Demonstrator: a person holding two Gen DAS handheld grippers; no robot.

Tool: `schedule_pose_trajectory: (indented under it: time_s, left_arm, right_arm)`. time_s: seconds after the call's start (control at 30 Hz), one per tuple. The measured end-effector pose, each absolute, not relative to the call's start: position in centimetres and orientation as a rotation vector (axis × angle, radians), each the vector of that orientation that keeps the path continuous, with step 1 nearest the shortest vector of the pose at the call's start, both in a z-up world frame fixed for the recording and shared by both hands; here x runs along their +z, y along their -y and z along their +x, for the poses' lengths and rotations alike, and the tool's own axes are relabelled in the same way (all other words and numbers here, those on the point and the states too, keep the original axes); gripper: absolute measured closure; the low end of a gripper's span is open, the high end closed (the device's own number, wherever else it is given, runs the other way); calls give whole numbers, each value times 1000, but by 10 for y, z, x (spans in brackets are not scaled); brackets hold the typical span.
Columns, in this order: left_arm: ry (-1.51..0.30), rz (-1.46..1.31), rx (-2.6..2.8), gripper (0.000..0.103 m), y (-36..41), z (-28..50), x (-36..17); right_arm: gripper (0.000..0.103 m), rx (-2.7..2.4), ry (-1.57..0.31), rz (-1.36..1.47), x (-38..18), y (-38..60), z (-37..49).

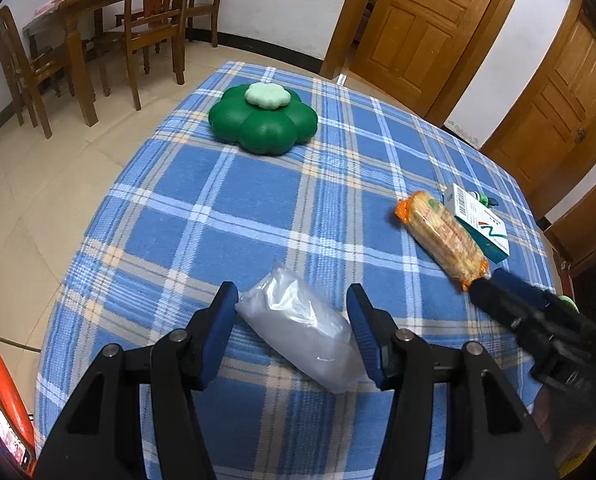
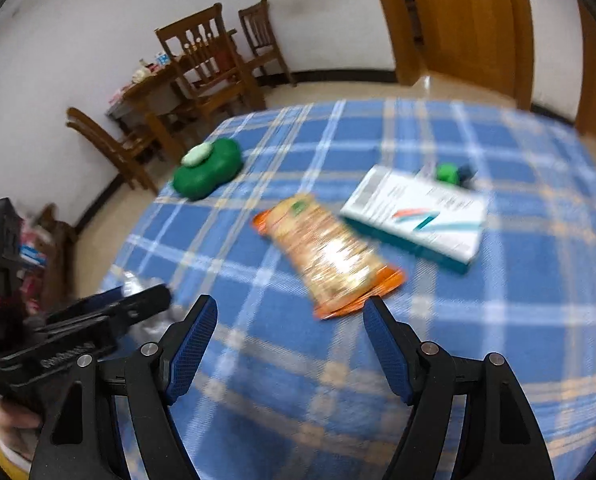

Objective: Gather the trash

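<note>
plastic bag (image 1: 302, 324) nearest on table (image 1: 217, 216), cracker pack (image 1: 442, 236) beside box (image 1: 478, 222) right, flower-shaped container (image 1: 262, 120) behind

Ahead of the right gripper (image 2: 289, 320), an orange cracker packet (image 2: 330, 256) and a white-and-teal carton (image 2: 418, 216) block the way; bare blue plaid tablecloth (image 2: 518, 320) lies open to its right.

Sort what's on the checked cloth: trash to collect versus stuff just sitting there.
Likely trash:
clear plastic bag, between the left gripper jaws
orange cracker packet
white-and-teal box

Probably just lying about:
green flower-shaped container
small green item behind the box, unclear
</note>
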State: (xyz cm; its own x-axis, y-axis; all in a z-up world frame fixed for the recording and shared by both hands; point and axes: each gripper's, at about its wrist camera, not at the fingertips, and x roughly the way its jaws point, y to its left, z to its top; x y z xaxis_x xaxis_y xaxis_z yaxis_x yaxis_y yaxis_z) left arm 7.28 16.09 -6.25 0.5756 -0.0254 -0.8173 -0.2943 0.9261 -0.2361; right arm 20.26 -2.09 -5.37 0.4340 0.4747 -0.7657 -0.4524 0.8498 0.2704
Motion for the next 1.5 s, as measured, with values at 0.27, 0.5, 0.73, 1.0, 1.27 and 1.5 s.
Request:
schedule_pose_trajectory:
  time_s: [0.27, 0.5, 0.73, 1.0, 1.27, 1.5]
  left_arm:
    - [-950, -367, 150, 47, -158, 75, -61]
    - [-938, -350, 146, 47, -154, 76, -56]
    - [-944, -352, 132, 47, -147, 76, -58]
    - [-937, -345, 125, 47, -140, 73, -54]
    - [-916, -310, 91, 47, -117, 72, -41]
    - [-904, -292, 29, 47, -91, 71, -27]
  right_arm:
    - [26, 585, -975, -152, -57, 9, 228]
    - [27, 570, -992, -212, -78, -1, 242]
    - [55, 574, -985, -198, -76, -9, 240]
    - [65, 551, -988, -110, -66, 12, 224]
    - [65, 515, -927, -49, -37, 42, 195]
    - [65, 447, -903, 20, -18, 79, 174]
